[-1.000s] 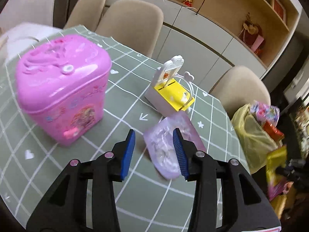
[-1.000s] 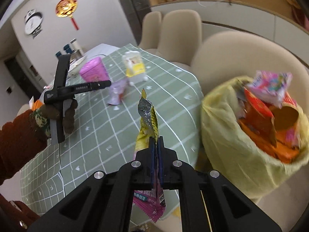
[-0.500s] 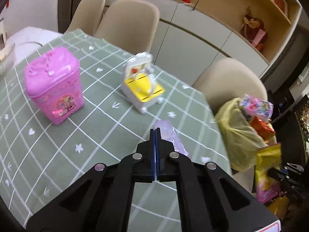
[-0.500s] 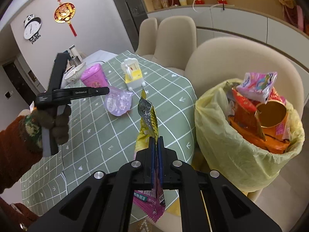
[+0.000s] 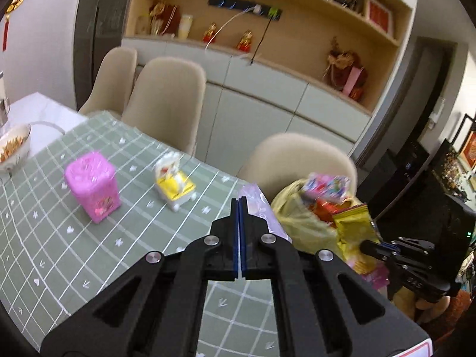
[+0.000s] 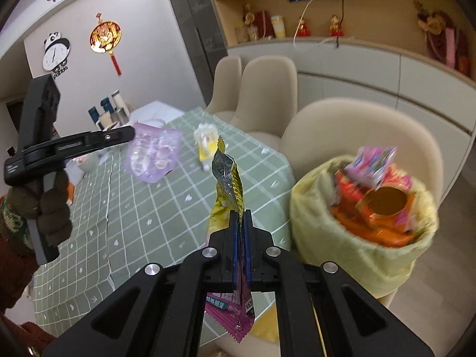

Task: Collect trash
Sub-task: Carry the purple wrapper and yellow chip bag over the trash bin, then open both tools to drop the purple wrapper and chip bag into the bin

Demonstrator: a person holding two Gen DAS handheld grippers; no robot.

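My left gripper (image 5: 239, 205) is shut on a pale purple plastic bag (image 5: 258, 205) and holds it in the air above the table's right edge. From the right wrist view the same gripper (image 6: 131, 134) carries the bag (image 6: 153, 154) hanging above the green tablecloth. My right gripper (image 6: 241, 217) is shut on a yellow and pink snack wrapper (image 6: 229, 184), left of the yellow trash bag (image 6: 357, 250). The trash bag (image 5: 300, 220) sits on a beige chair and is heaped with wrappers. In the left wrist view the right gripper (image 5: 369, 247) holds the wrapper (image 5: 354, 226) beside the bag.
A pink toy box (image 5: 92, 187) and a yellow-white toy (image 5: 175, 181) stand on the green checked table (image 5: 89, 247). A bowl of food (image 5: 13, 148) sits at the far left. Beige chairs (image 5: 166, 104) line the far side, with cabinets behind them.
My left gripper closed on the purple bag, lifted it off the table and carried it toward the trash bag. My right gripper kept its wrapper and moved closer to the trash bag.
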